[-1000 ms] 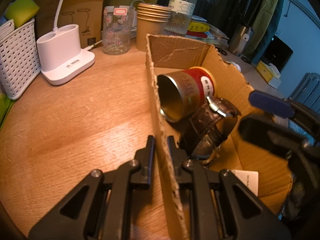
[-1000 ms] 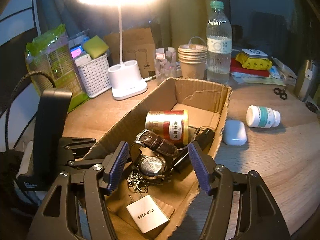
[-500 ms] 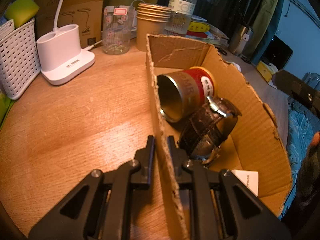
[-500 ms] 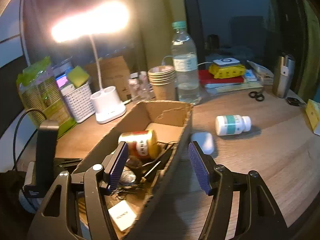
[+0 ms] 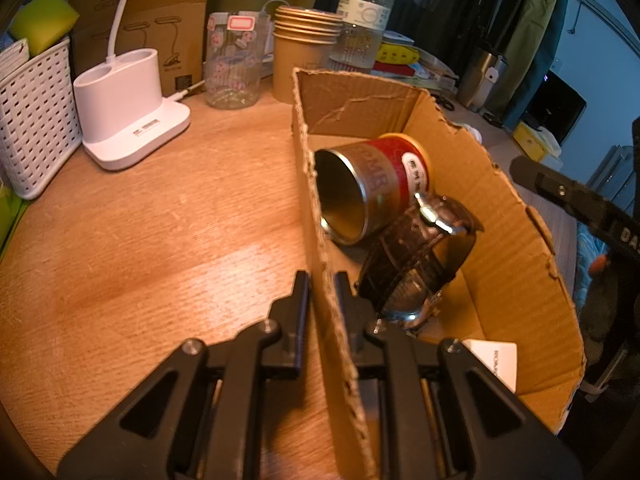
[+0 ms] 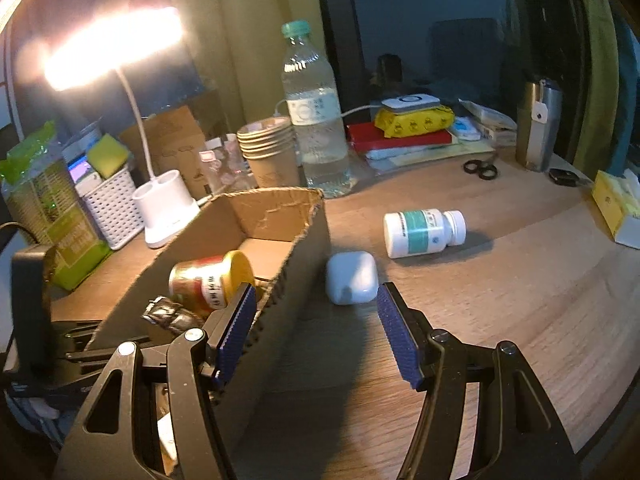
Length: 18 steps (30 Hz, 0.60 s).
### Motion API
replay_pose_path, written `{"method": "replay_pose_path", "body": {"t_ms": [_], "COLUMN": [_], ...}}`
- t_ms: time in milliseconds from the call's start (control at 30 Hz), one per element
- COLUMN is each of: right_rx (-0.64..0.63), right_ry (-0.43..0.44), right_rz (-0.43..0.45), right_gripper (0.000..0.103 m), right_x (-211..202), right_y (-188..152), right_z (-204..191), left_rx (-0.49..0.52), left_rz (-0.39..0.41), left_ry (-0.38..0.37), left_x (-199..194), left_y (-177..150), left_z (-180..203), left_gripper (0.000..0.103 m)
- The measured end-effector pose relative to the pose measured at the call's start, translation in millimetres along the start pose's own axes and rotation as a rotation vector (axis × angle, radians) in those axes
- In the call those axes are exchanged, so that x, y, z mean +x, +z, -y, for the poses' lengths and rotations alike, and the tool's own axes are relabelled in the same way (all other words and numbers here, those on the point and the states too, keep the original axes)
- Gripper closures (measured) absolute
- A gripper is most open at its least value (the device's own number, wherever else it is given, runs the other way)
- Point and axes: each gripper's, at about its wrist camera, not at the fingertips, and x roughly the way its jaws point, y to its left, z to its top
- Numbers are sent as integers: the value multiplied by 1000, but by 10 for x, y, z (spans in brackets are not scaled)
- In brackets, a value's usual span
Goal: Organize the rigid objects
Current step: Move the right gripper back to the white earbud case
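An open cardboard box (image 5: 516,240) stands on the wooden table. In it lie a red and gold tin can (image 5: 372,188) on its side, a dark leather watch (image 5: 420,256) and a white card (image 5: 492,360). My left gripper (image 5: 322,280) is shut on the box's left wall. In the right wrist view the box (image 6: 292,264) is at left. My right gripper (image 6: 316,320) is open and empty, outside the box's right wall, just short of a white earbud case (image 6: 351,277). A white pill bottle (image 6: 424,233) lies on its side beyond it.
At the table's back stand a white lamp base (image 5: 128,120), a white basket (image 5: 32,124), a glass jar (image 5: 234,68), stacked paper cups (image 6: 270,152), a water bottle (image 6: 316,120), books (image 6: 400,132), scissors (image 6: 482,169) and a steel flask (image 6: 538,128). A yellow box (image 6: 618,208) lies at far right.
My right gripper has lifted out of the box and swung right, over its right wall, toward the earbud case. My left gripper has stayed clamped on the box wall.
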Motion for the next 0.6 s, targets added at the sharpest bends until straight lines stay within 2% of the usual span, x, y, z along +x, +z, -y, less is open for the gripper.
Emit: {"method": "replay_pose_path", "body": {"t_ms": [333,600], "right_rx": [33,46], "right_ry": [-24,-1], "right_rz": [-28,-74], "right_gripper": [37,37], "right_x": [204,414], "right_y": [19,46], "right_z": [219,298], "left_rx": [0,0], "left_rz": [0,0], "left_ry": [0,0], "left_x": [0,0], "left_y": [4,4], "left_z": [-3,-3], "left_gripper": [89,89]}}
